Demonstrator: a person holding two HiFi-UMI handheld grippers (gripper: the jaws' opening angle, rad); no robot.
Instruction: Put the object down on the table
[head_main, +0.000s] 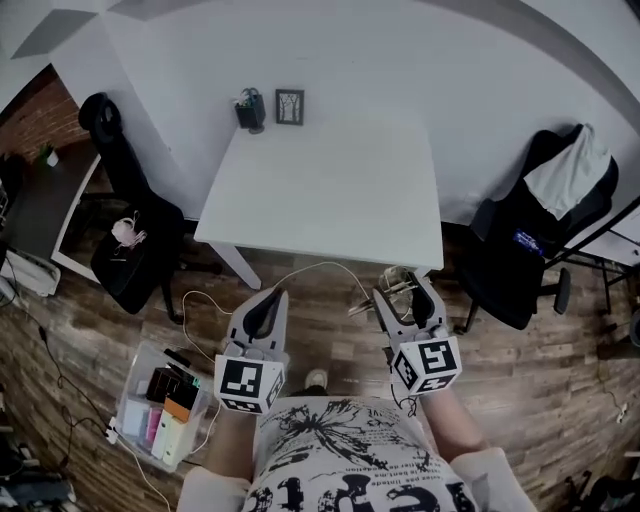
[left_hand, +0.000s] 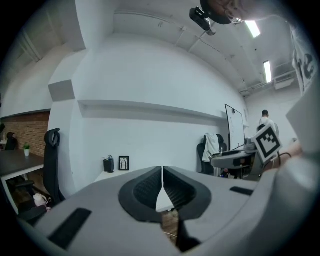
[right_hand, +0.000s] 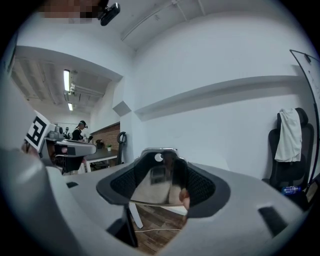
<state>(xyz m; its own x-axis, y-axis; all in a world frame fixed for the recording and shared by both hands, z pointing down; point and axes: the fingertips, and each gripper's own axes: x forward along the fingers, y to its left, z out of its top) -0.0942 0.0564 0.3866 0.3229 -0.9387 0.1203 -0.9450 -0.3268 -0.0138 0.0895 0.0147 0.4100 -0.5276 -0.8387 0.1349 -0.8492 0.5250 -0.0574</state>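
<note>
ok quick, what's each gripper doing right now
left gripper: shut, nothing between its jaws
right gripper: shut on a shiny metal object

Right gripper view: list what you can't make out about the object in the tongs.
- What the object is: right gripper view, it is see-through and shiny, and the pads cover its sides.
- Its shape: head view, too small and partly behind the right gripper.

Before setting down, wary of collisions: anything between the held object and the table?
Nothing visible. The object in the right gripper faces bare table; a pen holder and framed picture stand at its far edge.
</note>
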